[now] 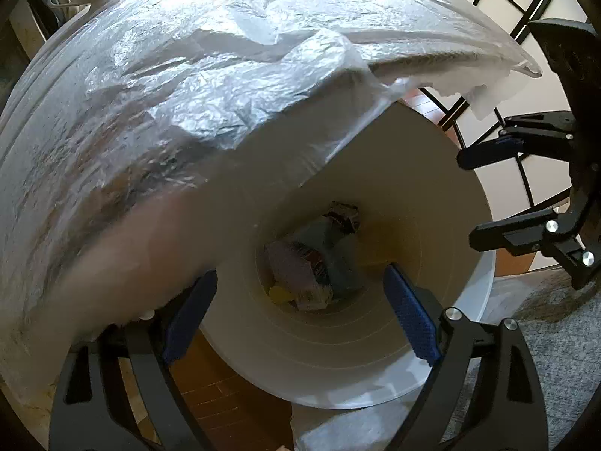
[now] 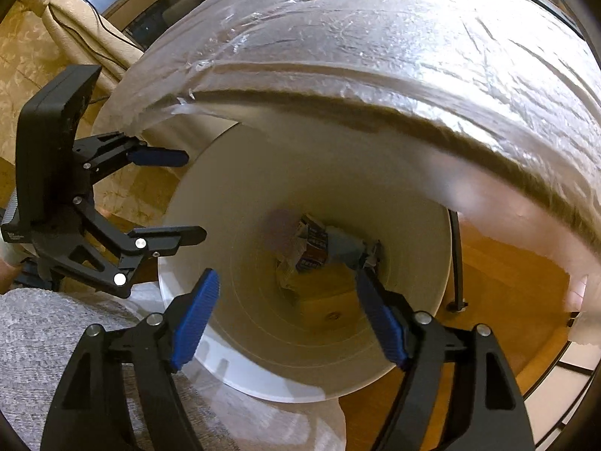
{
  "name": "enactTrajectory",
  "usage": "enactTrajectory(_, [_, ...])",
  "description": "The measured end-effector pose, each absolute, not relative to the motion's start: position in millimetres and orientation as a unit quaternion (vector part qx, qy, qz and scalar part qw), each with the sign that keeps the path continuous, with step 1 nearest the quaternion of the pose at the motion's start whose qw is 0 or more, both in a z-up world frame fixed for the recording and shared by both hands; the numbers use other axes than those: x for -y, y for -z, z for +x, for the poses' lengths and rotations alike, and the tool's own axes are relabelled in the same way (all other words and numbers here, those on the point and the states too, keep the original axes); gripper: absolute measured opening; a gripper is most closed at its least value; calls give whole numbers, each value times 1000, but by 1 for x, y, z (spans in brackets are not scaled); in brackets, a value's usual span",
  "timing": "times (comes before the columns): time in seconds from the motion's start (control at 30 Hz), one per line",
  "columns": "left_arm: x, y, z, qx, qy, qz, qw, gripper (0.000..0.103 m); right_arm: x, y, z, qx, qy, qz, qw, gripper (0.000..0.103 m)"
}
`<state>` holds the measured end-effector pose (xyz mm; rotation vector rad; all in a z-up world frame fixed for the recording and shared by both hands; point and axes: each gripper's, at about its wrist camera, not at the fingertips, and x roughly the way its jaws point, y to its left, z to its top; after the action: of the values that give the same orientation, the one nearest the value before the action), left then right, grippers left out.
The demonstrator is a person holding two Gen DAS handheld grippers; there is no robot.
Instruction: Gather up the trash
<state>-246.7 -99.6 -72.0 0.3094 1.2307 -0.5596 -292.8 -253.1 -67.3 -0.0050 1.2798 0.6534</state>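
A white round trash bin (image 1: 432,195) stands below both grippers, its mouth facing the cameras. Crumpled wrappers and paper trash (image 1: 311,259) lie at its bottom, also seen in the right wrist view (image 2: 319,251). A clear plastic bin liner (image 1: 188,86) drapes over the bin's far rim and fills the top of both views (image 2: 375,56). My left gripper (image 1: 300,315) is open and empty above the bin's near rim; it shows from the side in the right wrist view (image 2: 188,195). My right gripper (image 2: 289,323) is open and empty over the bin; it shows in the left wrist view (image 1: 469,195).
A grey carpet (image 1: 556,338) lies beside the bin on a wooden floor (image 2: 507,274). A beige sofa with a black cable (image 2: 75,26) stands at the left in the right wrist view. A window with black frames (image 1: 499,3) is behind.
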Motion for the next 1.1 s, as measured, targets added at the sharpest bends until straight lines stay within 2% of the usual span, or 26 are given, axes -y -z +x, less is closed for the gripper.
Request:
enactTrajectory(0.33, [97, 52, -252, -558, 270, 146, 771, 91, 256, 48, -297, -571, -294, -23, 766, 77])
enactTrajectory(0.53, [98, 31, -259, -553, 289, 137, 769, 94, 260, 15, -301, -544, -294, -41, 785, 92])
enactTrajectory(0.57, [98, 27, -260, -551, 292, 135, 770, 97, 262, 8, -300, -539, -295, -34, 788, 94])
enactTrajectory(0.67, [98, 12, -263, -543, 300, 130, 773, 98, 265, -7, -298, -524, -298, -20, 798, 98])
enactTrajectory(1.1, [88, -55, -255, -470, 273, 101, 833, 99, 281, -61, -281, -448, -278, -5, 849, 98])
